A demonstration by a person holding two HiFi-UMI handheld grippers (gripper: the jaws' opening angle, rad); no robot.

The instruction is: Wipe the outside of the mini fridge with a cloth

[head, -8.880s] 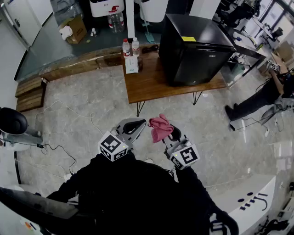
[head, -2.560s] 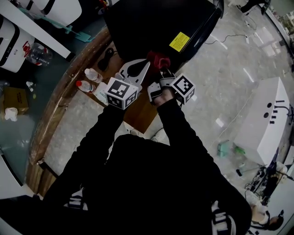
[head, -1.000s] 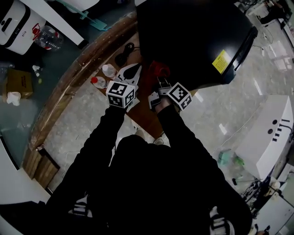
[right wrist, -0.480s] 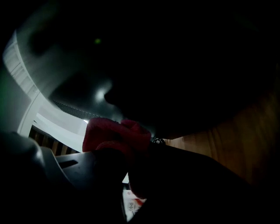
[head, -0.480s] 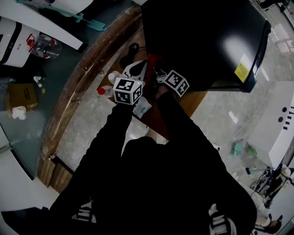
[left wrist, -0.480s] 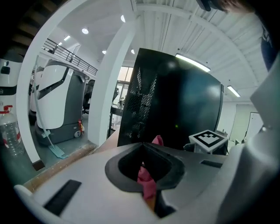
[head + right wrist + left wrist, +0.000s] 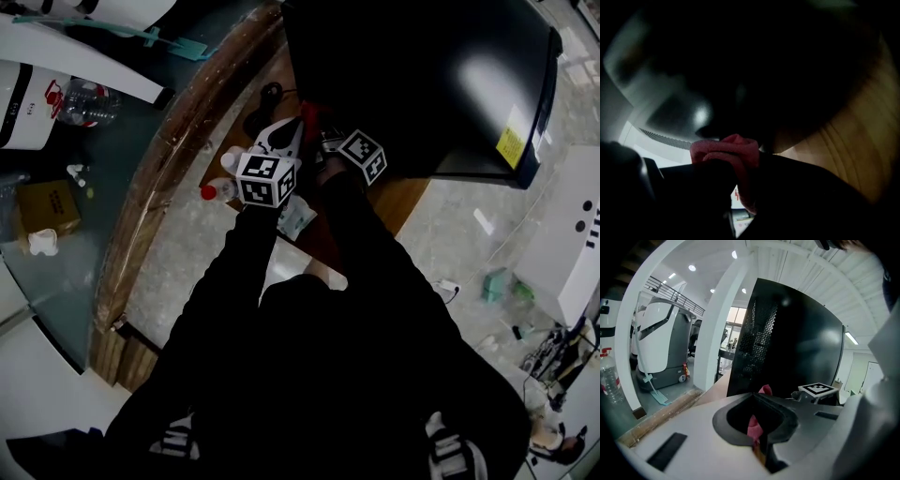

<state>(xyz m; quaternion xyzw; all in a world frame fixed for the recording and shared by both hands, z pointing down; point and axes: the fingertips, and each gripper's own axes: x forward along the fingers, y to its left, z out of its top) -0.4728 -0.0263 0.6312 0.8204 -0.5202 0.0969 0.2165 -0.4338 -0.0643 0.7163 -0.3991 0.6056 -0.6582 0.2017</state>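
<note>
The black mini fridge (image 7: 422, 75) stands on a wooden table (image 7: 405, 199). My right gripper (image 7: 319, 129) is shut on a pink cloth (image 7: 307, 114) and holds it against the fridge's lower left side. In the right gripper view the cloth (image 7: 725, 147) bunches between the dark jaws of the right gripper (image 7: 736, 174), touching the fridge wall (image 7: 754, 70). My left gripper (image 7: 289, 133) hovers just left of it, shut and holding nothing. In the left gripper view the fridge's side (image 7: 797, 348) fills the middle, and the cloth (image 7: 753, 426) shows beyond the left gripper (image 7: 757, 449).
Two small bottles (image 7: 217, 190) and a tissue packet (image 7: 298, 217) sit on the table's left end. A black cabled object (image 7: 267, 94) lies by the fridge's back corner. A raised wooden ledge (image 7: 155, 197) runs on the left. A white machine (image 7: 661, 348) stands beyond.
I have walked up to the fridge from across the floor. In the last second the right gripper slid the cloth a little along the fridge's side, and the left gripper followed.
</note>
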